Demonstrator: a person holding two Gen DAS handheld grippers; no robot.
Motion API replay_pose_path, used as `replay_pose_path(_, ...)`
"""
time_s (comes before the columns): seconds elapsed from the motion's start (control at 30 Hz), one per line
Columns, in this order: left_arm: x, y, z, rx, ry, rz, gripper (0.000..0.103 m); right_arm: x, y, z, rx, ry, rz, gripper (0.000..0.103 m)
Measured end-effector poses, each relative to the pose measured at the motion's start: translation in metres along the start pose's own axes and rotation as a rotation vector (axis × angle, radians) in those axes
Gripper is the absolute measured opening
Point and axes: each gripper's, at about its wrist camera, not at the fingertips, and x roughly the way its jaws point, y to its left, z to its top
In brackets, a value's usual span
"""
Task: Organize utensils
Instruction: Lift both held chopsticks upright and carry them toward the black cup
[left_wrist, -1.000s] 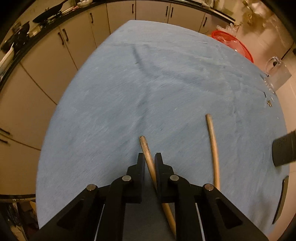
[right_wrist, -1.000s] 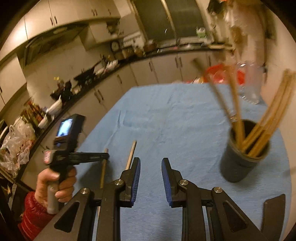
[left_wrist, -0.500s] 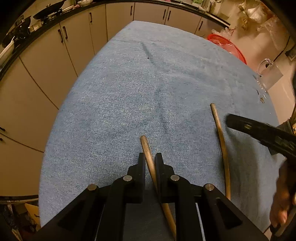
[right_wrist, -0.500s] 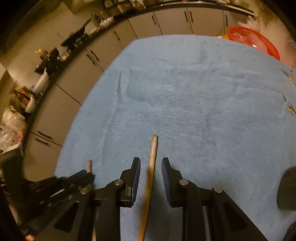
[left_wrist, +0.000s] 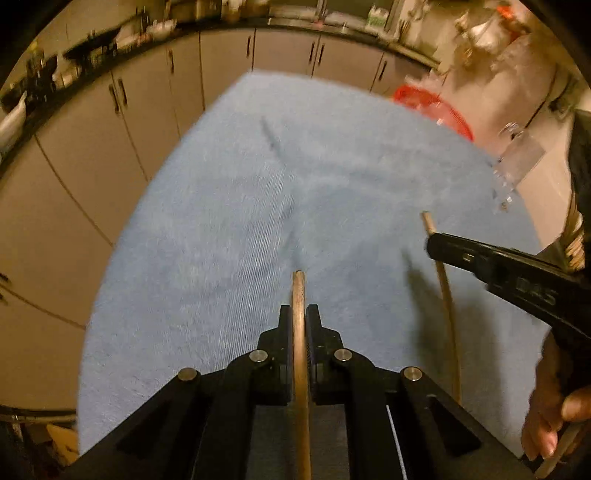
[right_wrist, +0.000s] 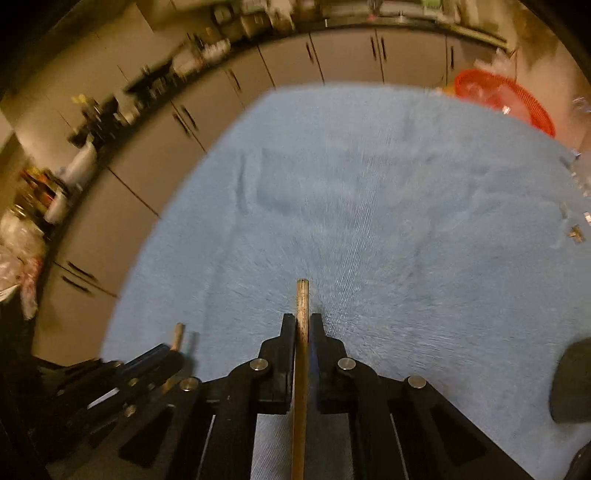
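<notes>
My left gripper (left_wrist: 299, 314) has its jaws closing tight on a wooden chopstick (left_wrist: 298, 290), whose tip pokes out past the pads above the blue cloth (left_wrist: 240, 229). In the right wrist view my right gripper (right_wrist: 303, 325) is closing its jaws on a second chopstick (right_wrist: 302, 299), pads pressed against it. The left wrist view shows that second chopstick (left_wrist: 445, 291) at the right, passing under the black right gripper (left_wrist: 495, 269), with a hand (left_wrist: 554, 417) below. The left gripper (right_wrist: 147, 365) appears low left in the right wrist view.
A dark utensil holder (right_wrist: 570, 380) stands at the right edge, with chopsticks (left_wrist: 576, 240) sticking out of it. A red basket (right_wrist: 506, 99) and a clear glass jug (left_wrist: 517, 162) sit beyond the table's far right. Small bits (right_wrist: 574, 232) lie on the cloth. Cabinets (left_wrist: 92, 140) line the far side.
My right gripper came down from the holder over the second chopstick and shut on it. The left gripper rose a little, and its chopstick now lies straight along the jaws.
</notes>
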Motion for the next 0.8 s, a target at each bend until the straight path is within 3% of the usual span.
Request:
replay_pose_path(0.3, -0.087, -0.018, 0.011, 0.010, -0.223, -0.031, 0.007, -0.138, 0.002, -0.034, -0.038, -0.415, 0.030, 0.008)
replay_pose_path(0.43, -0.108, -0.024, 0.012, 0.015, -0.270, -0.030, 0.007, -0.176, 0.006, -0.049, -0.060, -0.533, 0.027, 0.008)
replay_pose_path(0.57, -0.126, -0.036, 0.008, 0.035, -0.328, -0.001, 0.007, -0.198, 0.005, -0.064, -0.061, -0.598, 0.028, 0.008)
replay_pose_path(0.8, -0.129, -0.061, 0.006, 0.082, -0.365, 0.058, 0.007, -0.208, -0.002, -0.076, -0.034, -0.614, 0.043, 0.008)
